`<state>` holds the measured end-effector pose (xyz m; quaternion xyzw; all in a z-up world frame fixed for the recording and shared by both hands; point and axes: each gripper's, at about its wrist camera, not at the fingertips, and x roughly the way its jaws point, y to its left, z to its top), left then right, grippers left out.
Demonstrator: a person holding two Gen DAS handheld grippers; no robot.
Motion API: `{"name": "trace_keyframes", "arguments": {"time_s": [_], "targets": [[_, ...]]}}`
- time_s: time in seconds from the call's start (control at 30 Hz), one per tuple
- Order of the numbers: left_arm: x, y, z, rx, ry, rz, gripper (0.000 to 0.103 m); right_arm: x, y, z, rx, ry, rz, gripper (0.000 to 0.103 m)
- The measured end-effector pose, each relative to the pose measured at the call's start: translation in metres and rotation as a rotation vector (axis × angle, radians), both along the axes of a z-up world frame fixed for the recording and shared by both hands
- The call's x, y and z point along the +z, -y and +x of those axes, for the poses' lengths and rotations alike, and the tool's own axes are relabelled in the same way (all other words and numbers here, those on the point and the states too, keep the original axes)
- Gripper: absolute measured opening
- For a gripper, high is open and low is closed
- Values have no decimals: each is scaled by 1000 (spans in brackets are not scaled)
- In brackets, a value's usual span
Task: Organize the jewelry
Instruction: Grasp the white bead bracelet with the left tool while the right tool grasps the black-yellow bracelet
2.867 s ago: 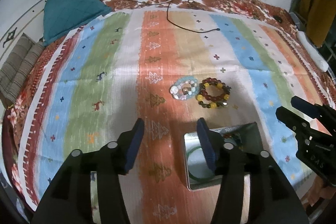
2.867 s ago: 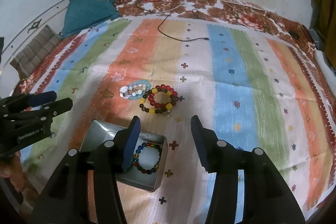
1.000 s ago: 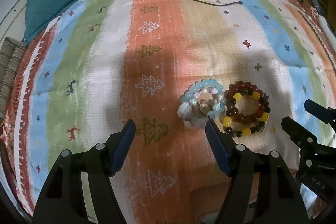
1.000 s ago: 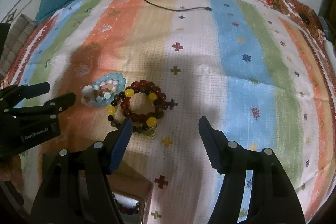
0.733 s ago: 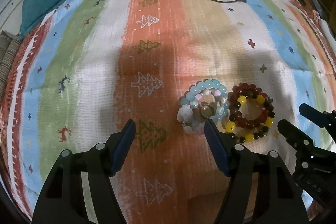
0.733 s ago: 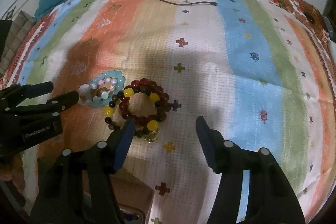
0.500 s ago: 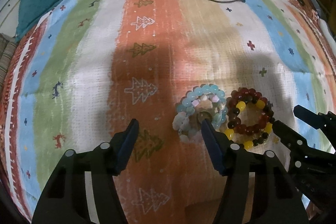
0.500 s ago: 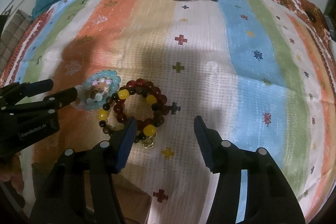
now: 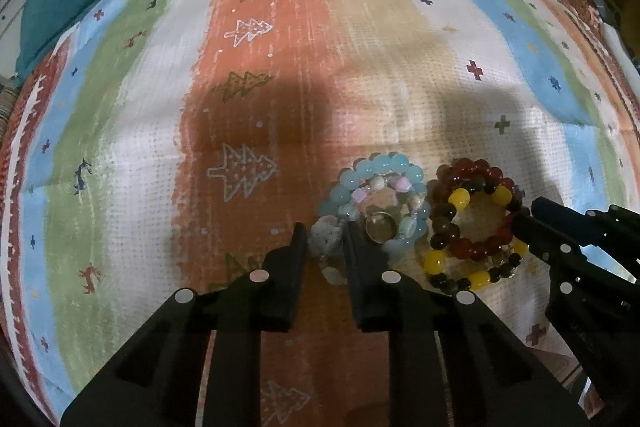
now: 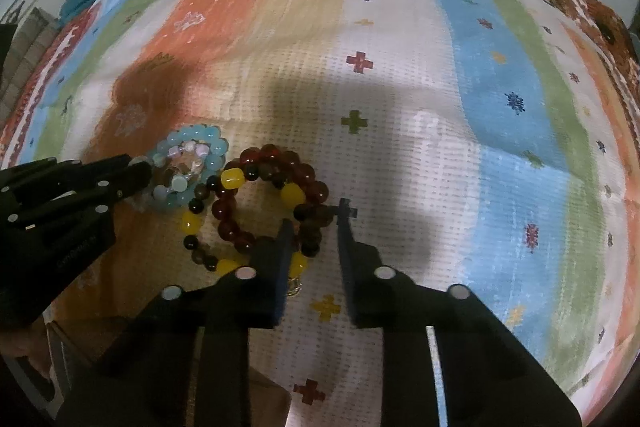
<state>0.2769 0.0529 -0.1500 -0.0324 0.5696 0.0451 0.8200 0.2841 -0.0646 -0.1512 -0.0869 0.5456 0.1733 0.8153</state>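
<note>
Pale-blue bracelet (image 9: 376, 203) pinched by left gripper (image 9: 326, 241); right gripper (image 10: 314, 227) (on striped cloth (image 10: 420, 99)) clamps red-yellow bracelet (image 10: 268, 203).

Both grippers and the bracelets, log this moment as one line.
left gripper: shut on pale blue bracelets | right gripper: shut on red-and-yellow bracelets | both piles on striped blanket

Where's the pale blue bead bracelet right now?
In the left wrist view the pale blue bead bracelet lies on the striped blanket, touching the red and yellow bracelet on its right, its near-left edge between the left gripper fingers.
</note>
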Motion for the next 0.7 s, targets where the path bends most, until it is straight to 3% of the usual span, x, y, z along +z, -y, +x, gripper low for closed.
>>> {"name": "trace_keyframes", "arguments": {"time_s": [0.13, 0.3, 0.7], "targets": [[0, 0, -1, 4, 1, 2, 18, -2, -4, -3, 23, 1, -5, 12], [8, 1, -3, 9, 20, 9, 18, 1, -3, -4, 28, 18, -9, 11], [49, 3, -15, 16, 111, 7, 18, 43, -1, -17, 39, 119, 35, 11]]}}
